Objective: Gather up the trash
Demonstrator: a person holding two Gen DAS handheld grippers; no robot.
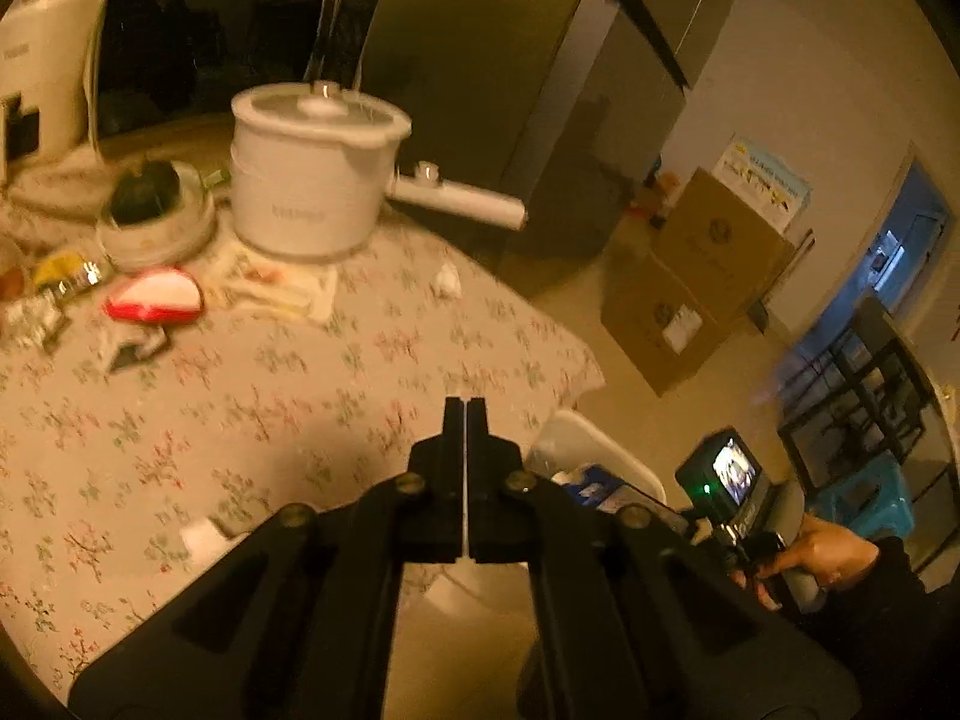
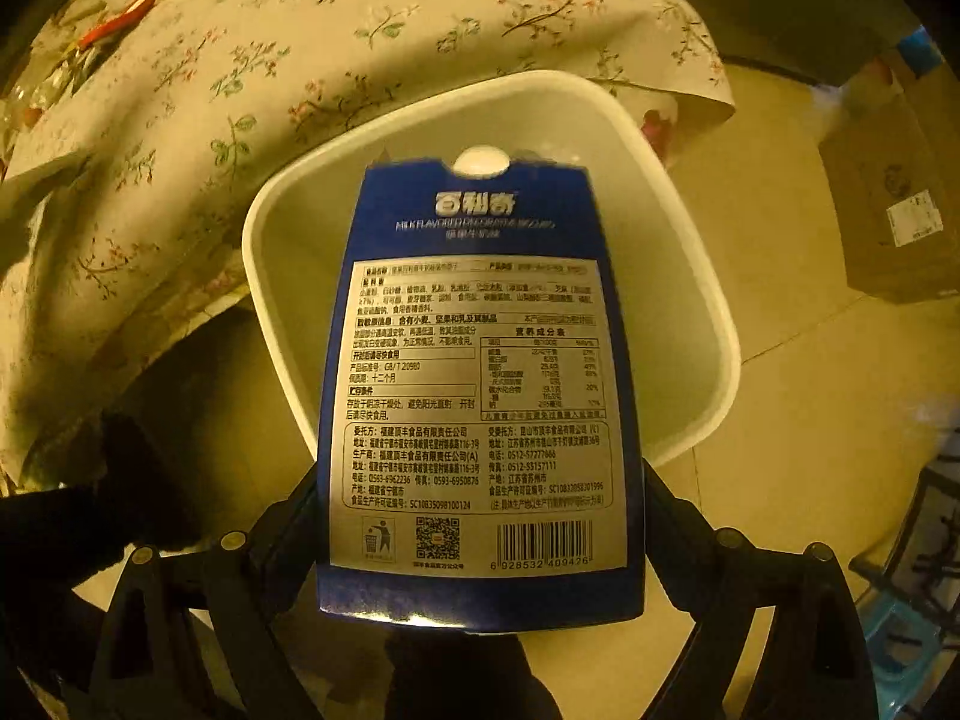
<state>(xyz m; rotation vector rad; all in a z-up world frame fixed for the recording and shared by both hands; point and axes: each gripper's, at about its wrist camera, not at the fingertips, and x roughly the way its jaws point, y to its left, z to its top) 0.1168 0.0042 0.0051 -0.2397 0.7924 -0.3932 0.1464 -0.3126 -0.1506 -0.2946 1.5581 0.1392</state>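
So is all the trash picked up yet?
Not yet. The white bin looks empty so far, so nothing seems done. In hand: the right gripper holds a blue snack box over the bin, ready to drop. Left: wrappers, a red and white packet and a crumpled tissue on the table. The left gripper is shut and empty.

The left tongs (image 1: 466, 414) are matte black, two flat narrow fingers on angular linkage arms studded with round brass-coloured pivot screws. The right tongs (image 2: 480, 516) have the same black arms and screws. Behind them, a bare-skinned hand (image 1: 834, 552) emerges from a dark sleeve.
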